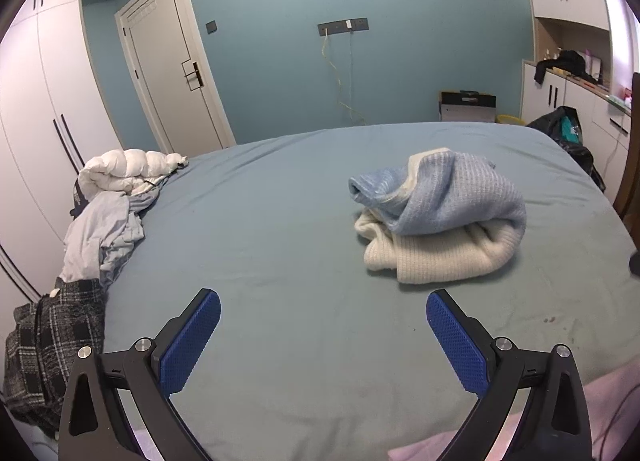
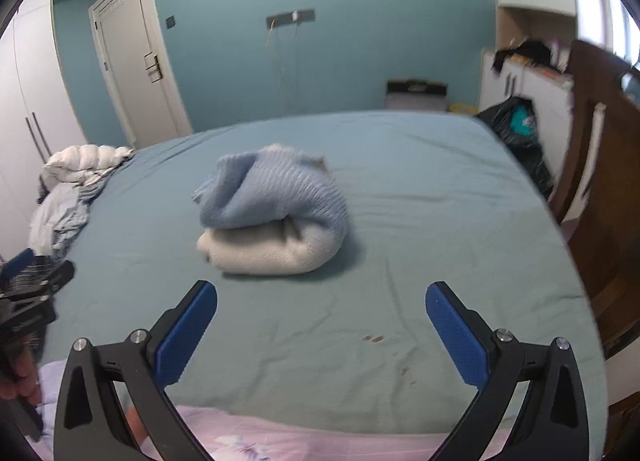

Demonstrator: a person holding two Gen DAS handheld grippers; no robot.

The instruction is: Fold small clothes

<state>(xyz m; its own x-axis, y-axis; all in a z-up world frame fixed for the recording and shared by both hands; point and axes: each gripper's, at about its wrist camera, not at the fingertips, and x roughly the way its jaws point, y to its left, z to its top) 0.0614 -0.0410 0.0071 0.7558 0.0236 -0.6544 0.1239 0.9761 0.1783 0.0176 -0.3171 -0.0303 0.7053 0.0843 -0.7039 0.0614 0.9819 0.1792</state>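
A blue and cream knitted sweater [image 1: 436, 217] lies bunched in a heap in the middle of the blue-green bed [image 1: 280, 221]. It also shows in the right wrist view [image 2: 276, 217]. My left gripper [image 1: 323, 321] is open and empty, held above the sheet a short way in front of the sweater and to its left. My right gripper [image 2: 321, 313] is open and empty, in front of the sweater and a little to its right. The left gripper's body shows at the left edge of the right wrist view [image 2: 28, 293].
A pile of other clothes lies along the bed's left edge: a white puffer jacket [image 1: 128, 169], a pale blue garment [image 1: 100, 237], a black plaid garment [image 1: 52, 341]. A dark wooden chair [image 2: 600, 181] and black bag [image 2: 516, 129] stand at the right. Pink bedding [image 2: 320, 437] lies nearest me.
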